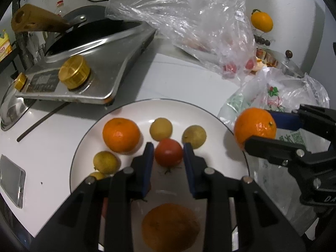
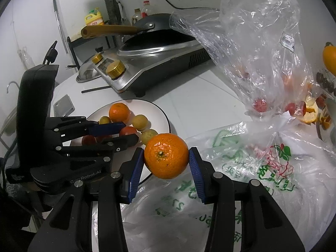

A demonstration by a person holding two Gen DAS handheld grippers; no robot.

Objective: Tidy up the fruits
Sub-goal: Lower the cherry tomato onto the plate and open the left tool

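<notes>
A white plate [image 1: 134,110] holds an orange [image 1: 121,134], several small yellow-green fruits [image 1: 161,129] and a red tomato [image 1: 168,151]. My left gripper [image 1: 168,150] hovers over the plate with its blue pads on either side of the tomato, with small gaps; it looks open. My right gripper [image 2: 166,156] is shut on a second orange [image 2: 166,155] and holds it above the plate's right rim [image 2: 168,119]. That orange also shows in the left wrist view [image 1: 254,127]. Another orange [image 1: 170,230] lies blurred under the left gripper.
A steel stove [image 1: 100,63] with gold knobs carries a black wok [image 2: 155,31] behind the plate. Clear plastic bags [image 2: 258,52] with red fruits and a printed bag [image 2: 241,168] lie to the right. A phone [image 1: 11,180] lies left of the plate. A loose orange [image 1: 261,22] sits far right.
</notes>
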